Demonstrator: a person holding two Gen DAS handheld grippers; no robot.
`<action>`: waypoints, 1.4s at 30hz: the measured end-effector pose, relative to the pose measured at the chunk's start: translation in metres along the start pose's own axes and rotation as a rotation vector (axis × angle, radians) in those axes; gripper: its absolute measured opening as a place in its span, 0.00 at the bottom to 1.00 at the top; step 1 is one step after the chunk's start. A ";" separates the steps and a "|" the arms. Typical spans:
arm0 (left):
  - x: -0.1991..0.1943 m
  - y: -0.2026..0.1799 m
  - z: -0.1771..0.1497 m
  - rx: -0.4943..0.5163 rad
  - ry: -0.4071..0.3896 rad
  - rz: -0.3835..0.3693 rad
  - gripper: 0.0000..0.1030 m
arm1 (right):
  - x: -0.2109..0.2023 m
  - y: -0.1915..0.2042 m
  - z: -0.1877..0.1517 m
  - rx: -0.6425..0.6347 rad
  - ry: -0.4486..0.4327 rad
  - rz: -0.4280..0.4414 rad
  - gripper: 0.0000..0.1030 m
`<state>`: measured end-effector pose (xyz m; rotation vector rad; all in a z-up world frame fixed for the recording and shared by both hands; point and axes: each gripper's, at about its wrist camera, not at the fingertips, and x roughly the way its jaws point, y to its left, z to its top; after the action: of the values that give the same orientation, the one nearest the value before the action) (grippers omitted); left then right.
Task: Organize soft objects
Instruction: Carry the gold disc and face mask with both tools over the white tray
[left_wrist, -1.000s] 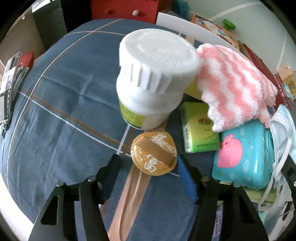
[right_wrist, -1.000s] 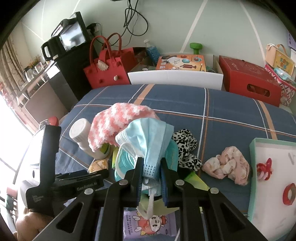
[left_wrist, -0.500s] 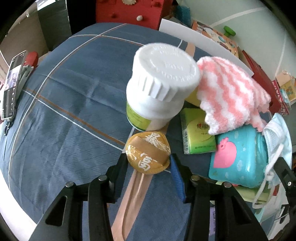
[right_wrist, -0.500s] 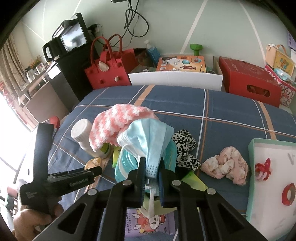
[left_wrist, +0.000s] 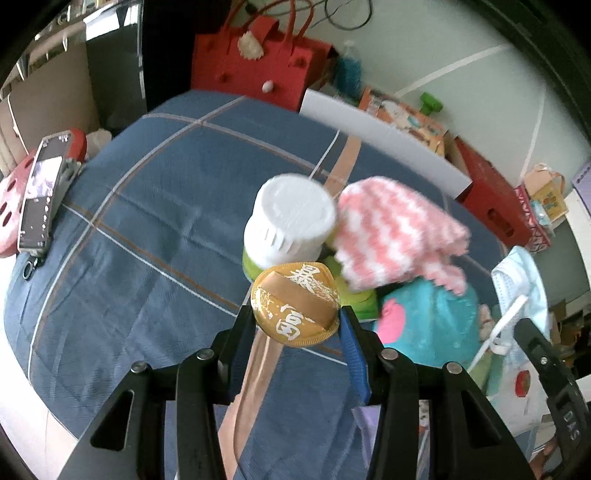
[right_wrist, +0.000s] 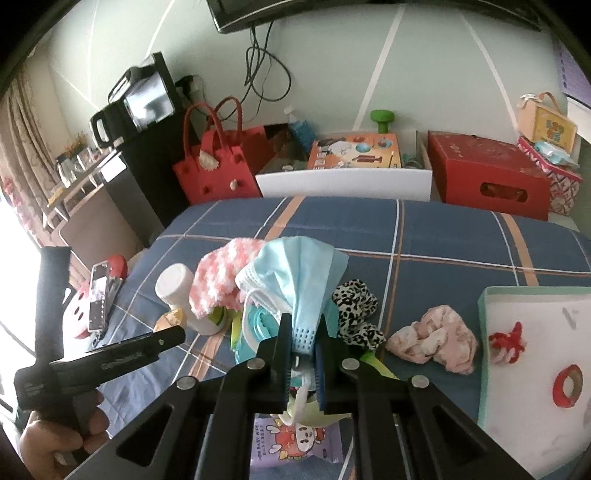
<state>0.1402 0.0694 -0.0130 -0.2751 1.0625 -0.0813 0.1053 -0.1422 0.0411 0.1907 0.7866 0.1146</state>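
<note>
Holding one soft thing in each gripper above the blue bed.

The left gripper (left_wrist: 297, 319) squeezes a round gold puff (left_wrist: 294, 303), with the white jar (left_wrist: 291, 225) at 12 o'clock and the pink striped cloth (left_wrist: 395, 243) at 2 o'clock. The right gripper (right_wrist: 303, 334) pinches a blue face mask (right_wrist: 295, 273); a spotted scrunchie (right_wrist: 356, 310) sits at 2 o'clock, a pink scrunchie (right_wrist: 434, 339) at 3 o'clock.

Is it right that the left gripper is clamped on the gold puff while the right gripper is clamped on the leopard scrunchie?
Not quite. The left gripper does clamp the gold puff, but the right wrist view shows the right gripper clamped on the blue face mask.
</note>
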 end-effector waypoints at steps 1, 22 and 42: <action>-0.005 -0.002 0.001 0.002 -0.011 -0.008 0.46 | -0.004 -0.001 0.001 0.003 -0.010 0.000 0.10; -0.056 -0.070 -0.005 0.193 -0.130 -0.085 0.46 | -0.055 -0.075 0.007 0.144 -0.091 -0.150 0.10; -0.026 -0.215 -0.036 0.514 -0.018 -0.152 0.46 | -0.076 -0.228 -0.020 0.499 -0.062 -0.388 0.11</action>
<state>0.1098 -0.1393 0.0492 0.1100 0.9657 -0.4794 0.0449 -0.3750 0.0314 0.5061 0.7664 -0.4572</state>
